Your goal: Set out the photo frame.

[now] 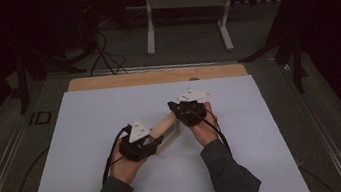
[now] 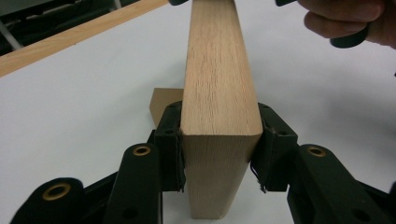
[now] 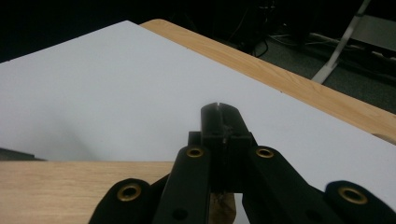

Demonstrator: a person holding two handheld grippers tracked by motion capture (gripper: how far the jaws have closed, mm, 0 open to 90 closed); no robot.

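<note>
Broad white sheet (image 1: 111, 119) covering nearly the whole tabletop, with a strip of bare light wood table edge (image 1: 155, 76) left showing along the far side. Plenty of open white surface to the left, right and near side of the hands; metal frame rail (image 1: 1, 165) bordering the left flank, grey floor beyond. Farther back, white legs of another table (image 1: 150, 28) on the floor, well apart from the work.

Near the middle of the sheet, a light wooden block (image 2: 219, 93), long and rectangular, held above the surface. Long axis running from the near left up toward the far right in the high view, the far end reaching the right hand (image 1: 203, 126). In the left gripper view, squared end grain facing the camera, the length running straight away between the jaws. A second wooden piece (image 2: 161, 102) low behind it, only partly seen, so its contact with the block cannot be told.

Left gripper (image 2: 219, 149) about half spread, pads pressed against both side faces of the block near its end. Right gripper (image 3: 223, 126) fully closed, jaws meeting with nothing visibly between them, poised just above a wooden surface.

No containers among these things.
</note>
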